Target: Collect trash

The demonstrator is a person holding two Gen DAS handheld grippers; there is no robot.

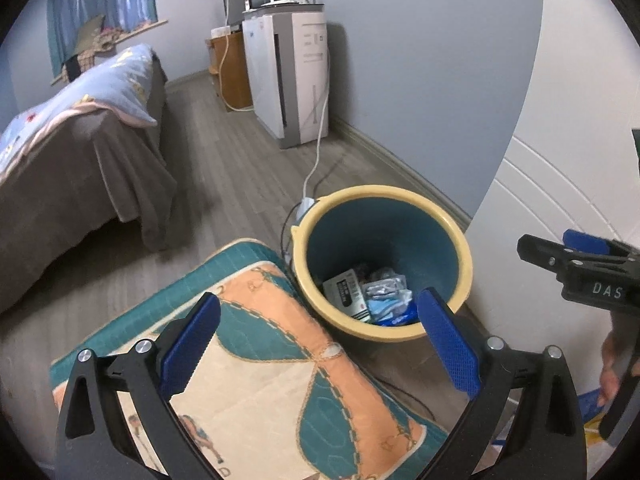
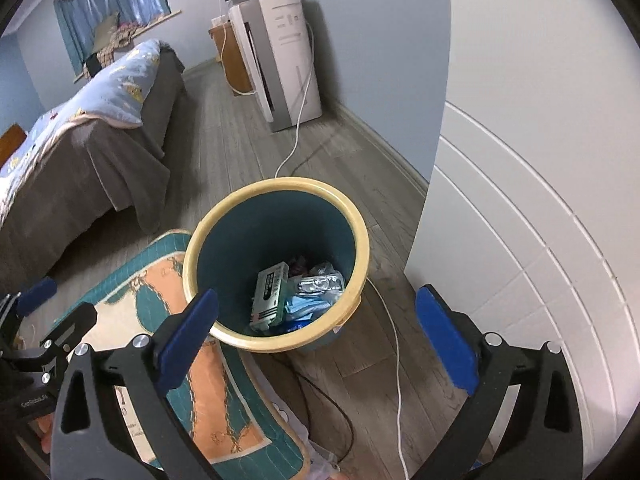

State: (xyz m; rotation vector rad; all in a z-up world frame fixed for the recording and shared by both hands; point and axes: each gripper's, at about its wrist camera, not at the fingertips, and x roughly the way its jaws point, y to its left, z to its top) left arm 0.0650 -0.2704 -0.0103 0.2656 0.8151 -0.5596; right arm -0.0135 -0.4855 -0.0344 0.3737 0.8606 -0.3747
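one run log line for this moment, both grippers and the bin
left gripper: open, empty | right gripper: open, empty | bin: on floor, box and wrappers inside | mat: beside bin

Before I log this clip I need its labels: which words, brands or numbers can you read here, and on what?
"DAS": white letters on the black body of the right hand-held gripper, cut off at the frame edge.
Print on the left hand-held gripper: too small to read.
Print on the green-and-white box in the trash bin: blurred.
Markings on the white appliance: too small.
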